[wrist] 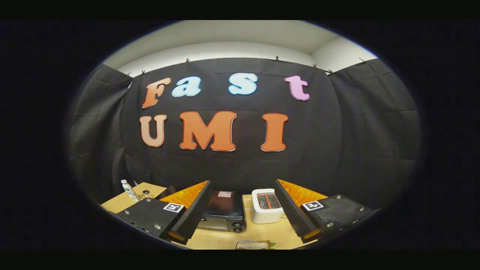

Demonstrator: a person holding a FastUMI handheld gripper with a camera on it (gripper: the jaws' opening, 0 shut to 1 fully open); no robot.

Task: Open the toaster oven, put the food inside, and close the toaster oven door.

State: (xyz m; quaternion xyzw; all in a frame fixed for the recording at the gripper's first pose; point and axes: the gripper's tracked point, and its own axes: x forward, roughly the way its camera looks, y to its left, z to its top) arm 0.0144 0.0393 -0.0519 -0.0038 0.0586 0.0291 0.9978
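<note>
A black toaster oven stands on the wooden table, seen from above between my fingers, its door at the front looking shut. In front of it, near the table's front edge, lies a small tray with food, partly cut off. My gripper hovers high above the table and is open, with nothing between its orange-and-black fingers.
A white slot toaster stands just right of the oven, close to the right finger. A white bottle and a small clear item sit at the table's far left corner. Black cloth walls enclose the table.
</note>
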